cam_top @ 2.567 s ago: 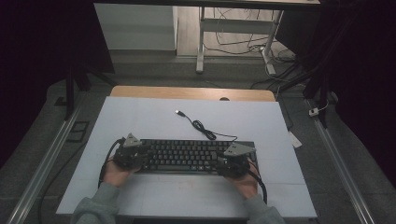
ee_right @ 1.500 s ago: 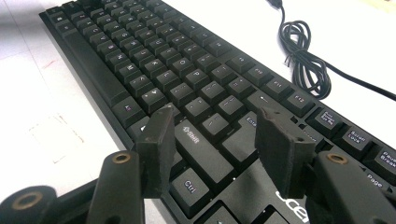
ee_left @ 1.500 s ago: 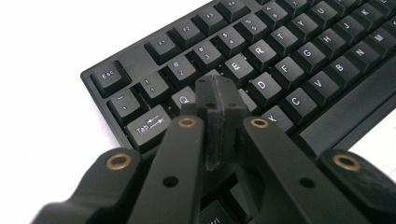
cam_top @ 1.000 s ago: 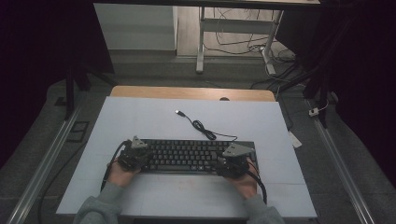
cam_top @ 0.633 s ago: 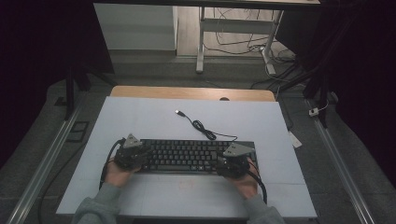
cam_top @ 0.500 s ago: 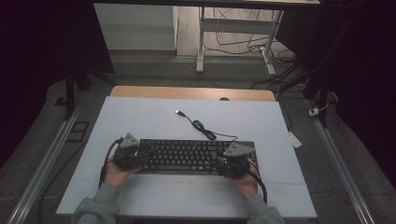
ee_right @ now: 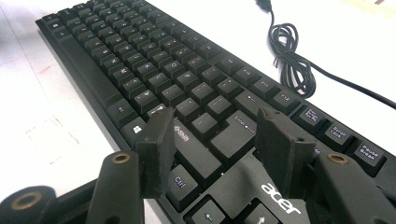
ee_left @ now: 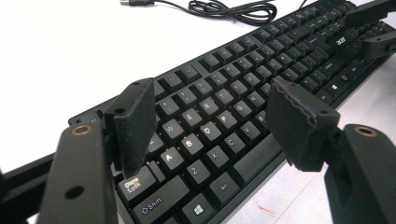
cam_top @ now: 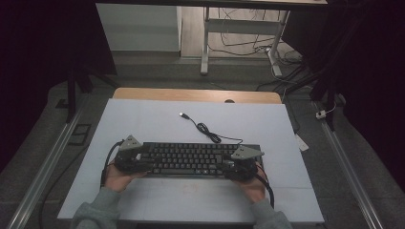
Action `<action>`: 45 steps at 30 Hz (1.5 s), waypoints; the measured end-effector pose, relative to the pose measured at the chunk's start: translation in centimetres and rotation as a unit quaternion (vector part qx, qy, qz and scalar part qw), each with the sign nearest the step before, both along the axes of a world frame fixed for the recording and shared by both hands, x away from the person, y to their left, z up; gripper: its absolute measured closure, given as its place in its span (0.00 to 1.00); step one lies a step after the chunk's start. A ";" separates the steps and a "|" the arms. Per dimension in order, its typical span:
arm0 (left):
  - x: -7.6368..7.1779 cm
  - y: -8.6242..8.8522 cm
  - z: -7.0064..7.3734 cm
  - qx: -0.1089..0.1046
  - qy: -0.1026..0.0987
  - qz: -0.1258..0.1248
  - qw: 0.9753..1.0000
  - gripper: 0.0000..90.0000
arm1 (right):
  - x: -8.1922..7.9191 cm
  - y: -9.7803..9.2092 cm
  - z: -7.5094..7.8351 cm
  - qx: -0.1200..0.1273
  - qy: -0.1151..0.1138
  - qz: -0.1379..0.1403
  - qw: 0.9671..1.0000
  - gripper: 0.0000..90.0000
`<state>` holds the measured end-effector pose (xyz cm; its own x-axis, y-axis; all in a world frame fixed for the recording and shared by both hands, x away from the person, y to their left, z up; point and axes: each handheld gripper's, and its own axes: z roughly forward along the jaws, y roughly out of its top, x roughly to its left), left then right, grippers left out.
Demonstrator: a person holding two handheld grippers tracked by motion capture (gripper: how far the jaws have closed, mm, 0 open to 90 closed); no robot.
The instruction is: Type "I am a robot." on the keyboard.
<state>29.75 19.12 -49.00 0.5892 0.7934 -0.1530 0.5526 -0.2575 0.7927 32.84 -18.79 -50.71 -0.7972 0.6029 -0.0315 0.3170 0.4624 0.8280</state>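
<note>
A black Acer keyboard (cam_top: pixel 191 160) lies across the near half of the white table (cam_top: pixel 157 119). Its black cable (cam_top: pixel 207 131) coils behind it and ends in a loose USB plug (cam_top: pixel 183 115). My left gripper (cam_top: pixel 142 161) is at the keyboard's left end. In the left gripper view it (ee_left: pixel 210 107) stands open, jaws wide apart over the letter keys of the keyboard (ee_left: pixel 224 93). My right gripper (cam_top: pixel 234 167) is at the right end. In the right gripper view it (ee_right: pixel 215 123) is open above the Shift and Enter keys (ee_right: pixel 224 140). Neither holds anything.
A wooden strip (cam_top: pixel 191 94) runs along the table's far edge. Beyond it stand a desk frame (cam_top: pixel 205 43) and floor cables (cam_top: pixel 248 45). Metal rails (cam_top: pixel 47 162) flank the table. A white tag (cam_top: pixel 302 142) lies off the right edge.
My left gripper has shifted slightly to the left along the keyboard's end. The right gripper and the keyboard stay where they were.
</note>
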 end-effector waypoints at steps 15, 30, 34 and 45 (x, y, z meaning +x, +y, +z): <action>0.2 -0.2 -0.4 0.019 0.014 0.002 1.000 0.35 | 0.0 0.0 0.1 -0.002 -0.003 0.001 1.000 0.53; 0.3 -0.5 -0.6 0.037 0.018 0.002 0.999 0.35 | -0.2 0.5 0.9 0.025 -0.001 0.007 1.000 0.53; 0.3 -0.6 -0.6 0.039 0.018 0.002 0.999 0.34 | -0.3 0.7 1.3 0.030 -0.001 0.008 1.000 0.54; 0.3 -0.8 -0.8 0.047 0.018 -0.002 0.999 0.34 | -0.4 1.8 2.0 0.033 0.005 0.007 0.999 0.62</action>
